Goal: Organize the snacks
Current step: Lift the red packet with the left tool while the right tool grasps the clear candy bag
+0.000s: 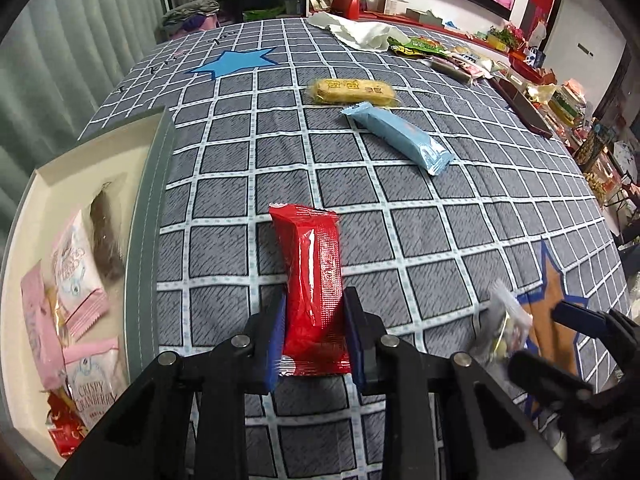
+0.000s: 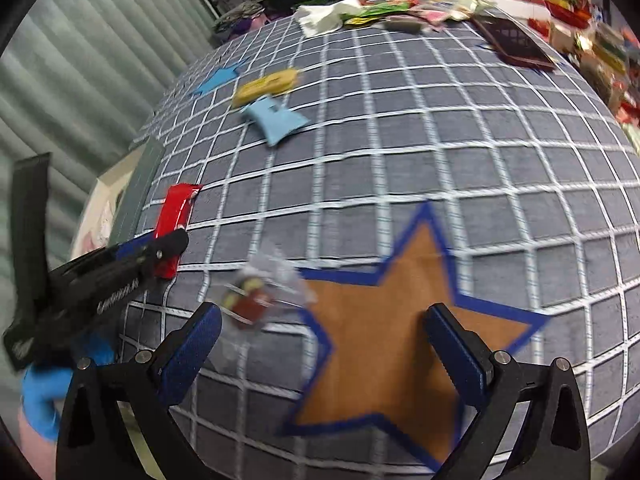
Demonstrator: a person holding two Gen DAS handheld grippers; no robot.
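Note:
My left gripper [image 1: 314,320] is shut on a red snack packet [image 1: 314,276], its blue pads pressing both sides; the packet also shows in the right wrist view [image 2: 174,216]. A grey box [image 1: 150,216] with a cream inside holds several pink, white and red packets at the left. My right gripper [image 2: 322,340] is open above an orange star [image 2: 384,328], with a small clear packet [image 2: 256,296] lying just left of the star, near its left finger. A yellow packet [image 1: 352,91] and a light blue packet [image 1: 400,136] lie farther out on the checked cloth.
A blue star [image 1: 234,62] marks the far cloth. A white cloth [image 1: 360,32], more snack packets [image 1: 440,56] and a dark tray [image 1: 524,108] sit at the far right edge. Curtains hang at the left.

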